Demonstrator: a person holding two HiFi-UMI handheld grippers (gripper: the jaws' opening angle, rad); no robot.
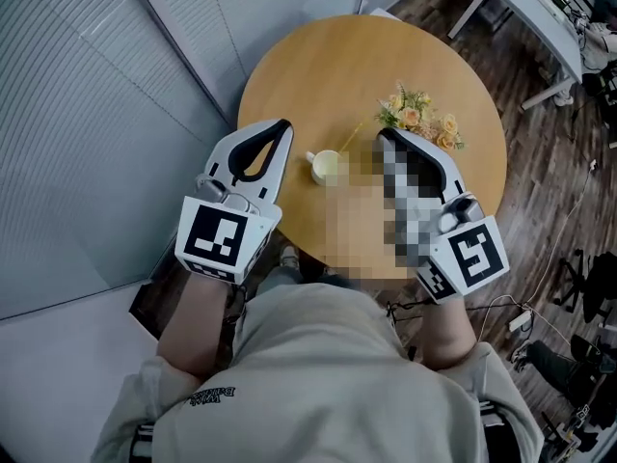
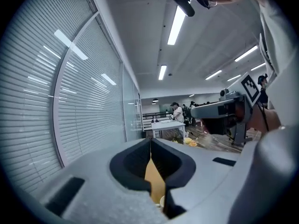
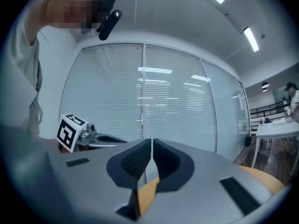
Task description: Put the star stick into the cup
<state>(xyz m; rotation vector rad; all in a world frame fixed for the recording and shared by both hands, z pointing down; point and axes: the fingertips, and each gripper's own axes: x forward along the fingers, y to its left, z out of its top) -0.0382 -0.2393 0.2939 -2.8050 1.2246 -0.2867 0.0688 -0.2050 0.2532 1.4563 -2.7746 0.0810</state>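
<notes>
A small pale yellow cup [image 1: 326, 167] with a handle stands on the round wooden table [image 1: 318, 66]. A thin yellow stick [image 1: 351, 136] slants up and right from the cup's rim; I cannot tell whether its lower end is inside, and no star shows. My left gripper [image 1: 283, 124] hovers just left of the cup, its jaws shut on nothing. My right gripper [image 1: 385, 134] hovers just right of the cup, partly under a mosaic patch, also shut and empty. In the left gripper view the jaws [image 2: 150, 143] meet, and a sliver of cup rim [image 2: 162, 201] shows below them. The right gripper view shows its jaws [image 3: 152, 146] together.
A bunch of yellow and peach flowers [image 1: 421, 116] lies on the table behind the right gripper. A blinds-covered glass wall [image 1: 87, 114] runs along the left. A white desk [image 1: 540, 17] stands at the far right over a wooden floor with cables.
</notes>
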